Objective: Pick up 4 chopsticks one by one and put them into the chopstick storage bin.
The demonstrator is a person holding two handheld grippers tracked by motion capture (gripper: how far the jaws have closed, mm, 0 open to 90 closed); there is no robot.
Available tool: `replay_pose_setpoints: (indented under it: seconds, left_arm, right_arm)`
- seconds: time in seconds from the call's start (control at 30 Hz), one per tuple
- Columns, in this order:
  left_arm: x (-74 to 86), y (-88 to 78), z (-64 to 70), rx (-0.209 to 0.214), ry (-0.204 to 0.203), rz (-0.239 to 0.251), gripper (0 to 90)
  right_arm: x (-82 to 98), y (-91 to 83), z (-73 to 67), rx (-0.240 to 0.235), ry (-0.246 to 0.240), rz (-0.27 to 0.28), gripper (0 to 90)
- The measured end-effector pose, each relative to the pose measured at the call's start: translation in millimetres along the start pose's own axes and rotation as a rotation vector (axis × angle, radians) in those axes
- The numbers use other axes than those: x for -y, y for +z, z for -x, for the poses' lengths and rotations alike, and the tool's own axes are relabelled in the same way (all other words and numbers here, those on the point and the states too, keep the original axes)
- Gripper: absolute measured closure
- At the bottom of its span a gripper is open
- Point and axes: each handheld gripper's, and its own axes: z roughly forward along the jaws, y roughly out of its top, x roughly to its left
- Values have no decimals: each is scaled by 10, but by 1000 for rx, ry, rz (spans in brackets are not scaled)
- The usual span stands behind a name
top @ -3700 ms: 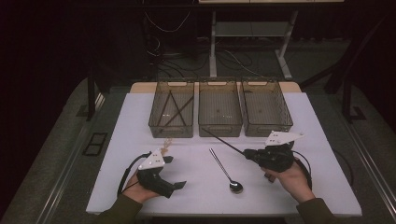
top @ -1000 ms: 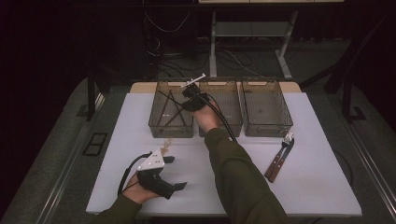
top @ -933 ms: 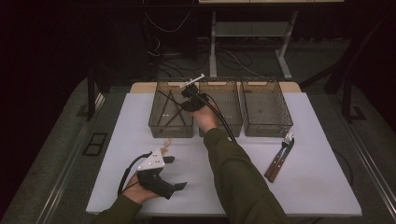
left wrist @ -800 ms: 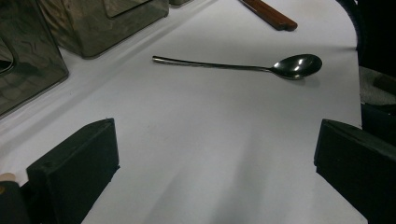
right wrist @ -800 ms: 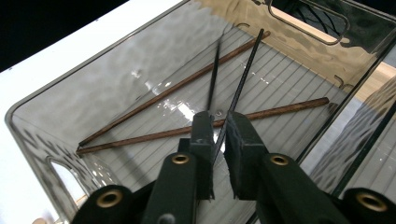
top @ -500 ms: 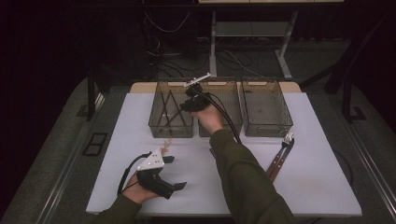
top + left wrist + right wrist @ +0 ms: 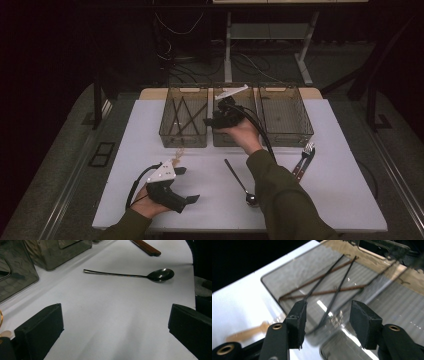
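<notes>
Nearest the person, the left tool rests low on the white surface, on the left side of the spoon. Its jaws stand wide apart with nothing between them, and in the left gripper view the bare surface lies between the two black pads. The spoon lies flat on the surface, bowl toward the person and handle pointing away toward the bins; in the left gripper view it lies ahead of the jaws, apart from them. On the spoon's right a fork with a wooden handle lies on the surface, well apart from the spoon. A small pale wooden piece lies on the spoon's left, just beyond the left tool.

Beyond the spoon three clear bins stand side by side. The right tool is held over the near part of the middle bin, by the wall it shares with the left bin. Its jaws have just been opening and now stand partly apart, with nothing between them. In the right gripper view the pads hang above the left bin, where several thin dark sticks lie crossed on the bottom. The right bin stands farther right of the spoon.
</notes>
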Motion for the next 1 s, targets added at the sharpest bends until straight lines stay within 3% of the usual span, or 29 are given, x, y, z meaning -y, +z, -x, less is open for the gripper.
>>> replay_pose_setpoints:
  seconds: [0.33, 0.53, 0.63, 1.0]
  left_arm:
    - [7, -1, 7, -5, -18, 4, 0]
    - [12, 7, 14, -10, -26, 2, 0]
    - [14, 9, 14, -11, -27, 1, 0]
    - [22, 20, -1, -12, -17, -21, 0]
  right_arm:
    - [327, -340, 27, 3, -9, 36, 434]
    - [533, -480, 26, -20, -9, 24, 428]
    - [652, -539, 5, -23, -34, 2, 440]
    - [1080, -706, -5, -46, -40, -48, 744]
